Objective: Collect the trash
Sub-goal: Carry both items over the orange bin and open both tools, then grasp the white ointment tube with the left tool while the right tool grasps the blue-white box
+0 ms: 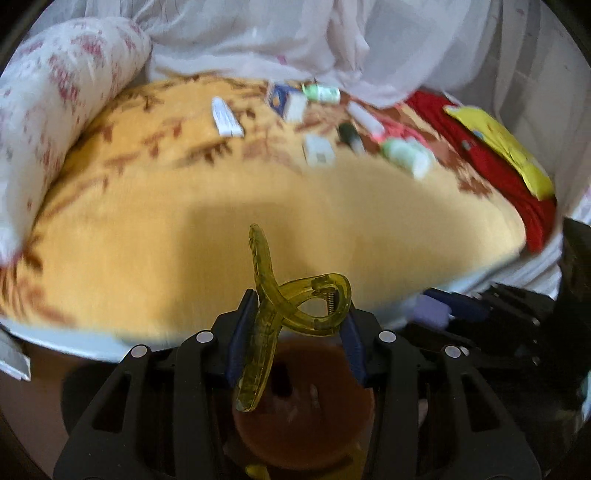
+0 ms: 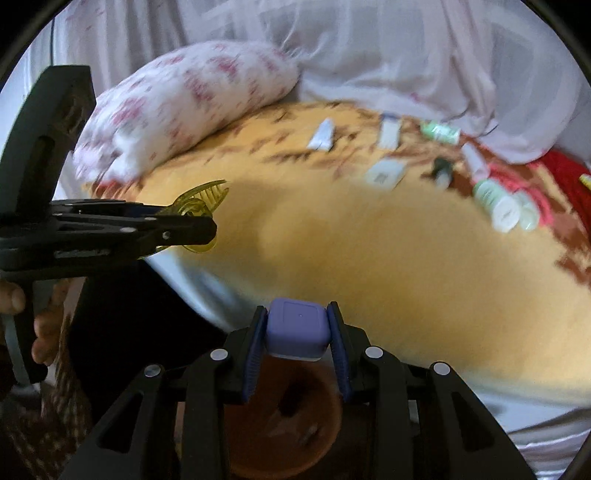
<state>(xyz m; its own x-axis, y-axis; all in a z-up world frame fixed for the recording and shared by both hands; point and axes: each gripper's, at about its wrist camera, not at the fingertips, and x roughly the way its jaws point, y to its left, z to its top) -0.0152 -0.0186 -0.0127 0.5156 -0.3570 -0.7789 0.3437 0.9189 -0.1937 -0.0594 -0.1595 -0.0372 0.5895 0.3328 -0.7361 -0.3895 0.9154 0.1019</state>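
Left gripper (image 1: 295, 328) fingers clamped on yellow hair clip (image 1: 284, 306), right gripper (image 2: 297, 343) fingers clamped on purple case (image 2: 297, 328), far bed clutter blurred

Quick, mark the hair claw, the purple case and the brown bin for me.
hair claw (image 1: 295, 306), left wrist view, crossed handles.
purple case (image 2: 297, 328), right wrist view, top face.
brown bin (image 2: 295, 417), right wrist view, inner wall.

A yellow leaf-patterned blanket (image 1: 184, 206) covers the bed mid-frame; a pink-flowered pillow (image 1: 55, 110) lies upper left, sheer white curtains (image 1: 332, 33) hang along the top.
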